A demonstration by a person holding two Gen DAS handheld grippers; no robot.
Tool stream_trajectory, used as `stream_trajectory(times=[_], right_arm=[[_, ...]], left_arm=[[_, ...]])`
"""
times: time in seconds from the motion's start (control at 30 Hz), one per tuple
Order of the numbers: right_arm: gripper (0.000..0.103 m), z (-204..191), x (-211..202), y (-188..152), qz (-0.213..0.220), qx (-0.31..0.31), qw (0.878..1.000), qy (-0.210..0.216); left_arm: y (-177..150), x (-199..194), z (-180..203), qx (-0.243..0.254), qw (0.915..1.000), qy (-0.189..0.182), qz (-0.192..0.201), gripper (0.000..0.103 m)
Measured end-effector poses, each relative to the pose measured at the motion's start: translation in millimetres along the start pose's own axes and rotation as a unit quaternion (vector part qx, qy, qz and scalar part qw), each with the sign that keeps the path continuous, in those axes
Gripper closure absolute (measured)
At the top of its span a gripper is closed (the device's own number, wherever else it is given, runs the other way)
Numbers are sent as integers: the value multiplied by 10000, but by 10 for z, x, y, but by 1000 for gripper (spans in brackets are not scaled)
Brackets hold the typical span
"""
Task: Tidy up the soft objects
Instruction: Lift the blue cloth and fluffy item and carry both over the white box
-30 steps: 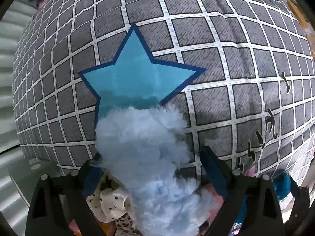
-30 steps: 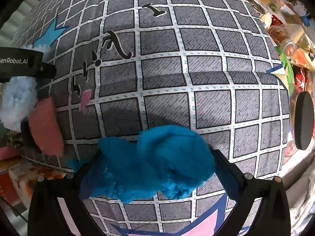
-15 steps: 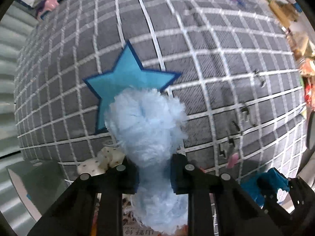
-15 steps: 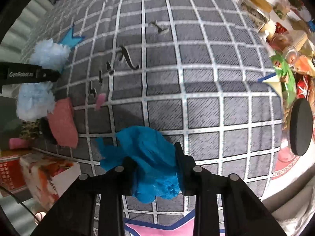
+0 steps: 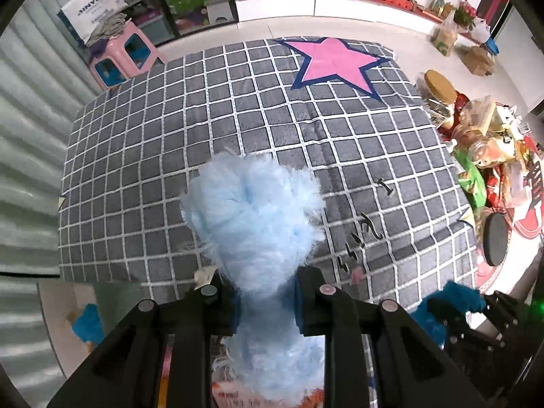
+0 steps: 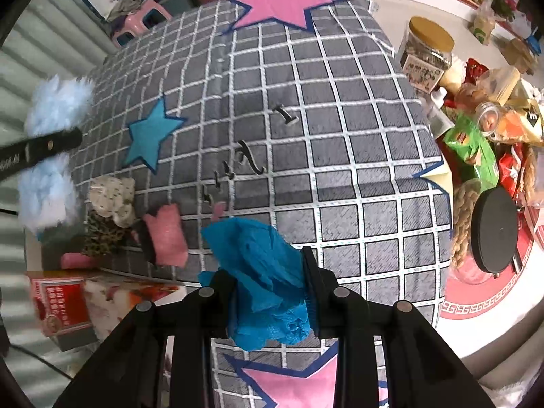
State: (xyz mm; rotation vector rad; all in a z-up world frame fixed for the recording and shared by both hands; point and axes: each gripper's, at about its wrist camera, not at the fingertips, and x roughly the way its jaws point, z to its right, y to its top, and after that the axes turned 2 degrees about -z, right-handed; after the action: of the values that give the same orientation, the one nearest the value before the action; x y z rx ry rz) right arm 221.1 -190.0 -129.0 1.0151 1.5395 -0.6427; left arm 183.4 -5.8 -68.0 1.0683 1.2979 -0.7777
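Gripping one soft piece each, both tools hang above the grey checked cloth (image 6: 340, 156). The left gripper (image 5: 267, 301) is pinched narrow on a pale blue fluffy piece (image 5: 253, 217), which bulges above and below its pads. The right gripper (image 6: 272, 294) is likewise closed tight on a crumpled teal cloth (image 6: 261, 272). More soft pieces lie at the near-left edge of the checked cloth: a pink one (image 6: 166, 234), a spotted white one (image 6: 114, 197) and a leopard-print one (image 6: 102, 234). The step in hand looks like carrying two picked pieces to where they belong. No container is clearly visible, so the next move calls for finding a drop spot and keeping both grips firm.
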Motion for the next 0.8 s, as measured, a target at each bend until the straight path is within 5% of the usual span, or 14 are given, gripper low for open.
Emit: stream_trajectory(times=[0.8], right_arm=[[71, -1230, -619, -152, 385, -1140, 9925, 196]], left_arm=[[-1137, -827, -711, -492, 9979, 182, 382, 77]])
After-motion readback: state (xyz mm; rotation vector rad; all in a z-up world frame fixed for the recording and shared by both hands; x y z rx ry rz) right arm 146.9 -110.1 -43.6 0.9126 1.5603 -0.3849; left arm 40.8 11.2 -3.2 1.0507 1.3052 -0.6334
